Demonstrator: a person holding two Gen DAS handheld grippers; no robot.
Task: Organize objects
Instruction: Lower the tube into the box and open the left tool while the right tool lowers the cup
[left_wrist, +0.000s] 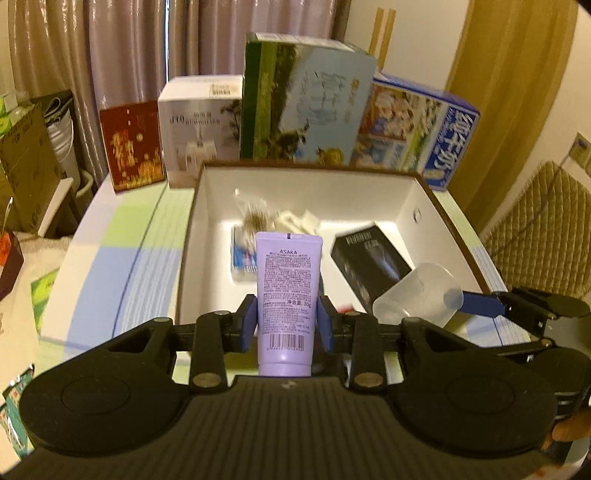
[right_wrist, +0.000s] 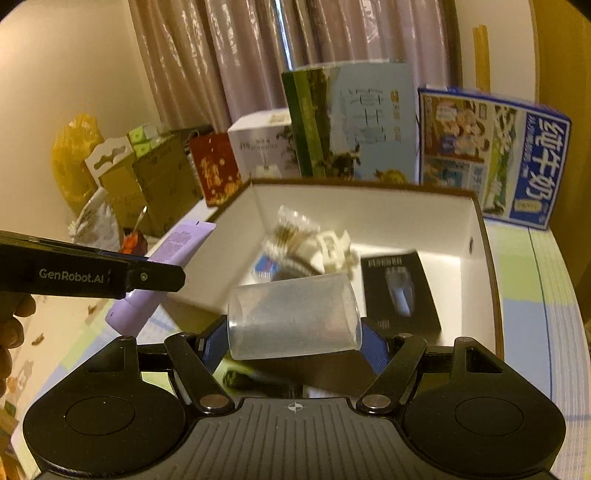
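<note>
- The left gripper (left_wrist: 287, 321), at the lower centre of the left wrist view, has its blue pads pressed against both sides of a purple tube (left_wrist: 288, 299), which stands cap end down between them, above the near edge of the open box (left_wrist: 432, 206).
- In the right wrist view the same tube shows at the left of the frame, slanting up toward the box's near left corner.
- The right gripper (right_wrist: 293, 338), at the lower centre of its own view, is closed around a clear plastic cup (right_wrist: 293, 317) lying on its side, mouth to the right; the cup hangs over the box's near rim.
- Inside the white-lined box lie a black carton (left_wrist: 369, 258) at the right, a blue-and-white packet (left_wrist: 242, 258) at the left, and blurred pale items (left_wrist: 280, 219) toward the back.
- Behind the box, across the upper part of the frame, stand a red box (left_wrist: 132, 146), a white box (left_wrist: 201, 129), a tall green-and-blue box (left_wrist: 306, 99) and a blue milk carton (left_wrist: 417, 129).
- All rest on a checked tablecloth (left_wrist: 122, 251).
</note>
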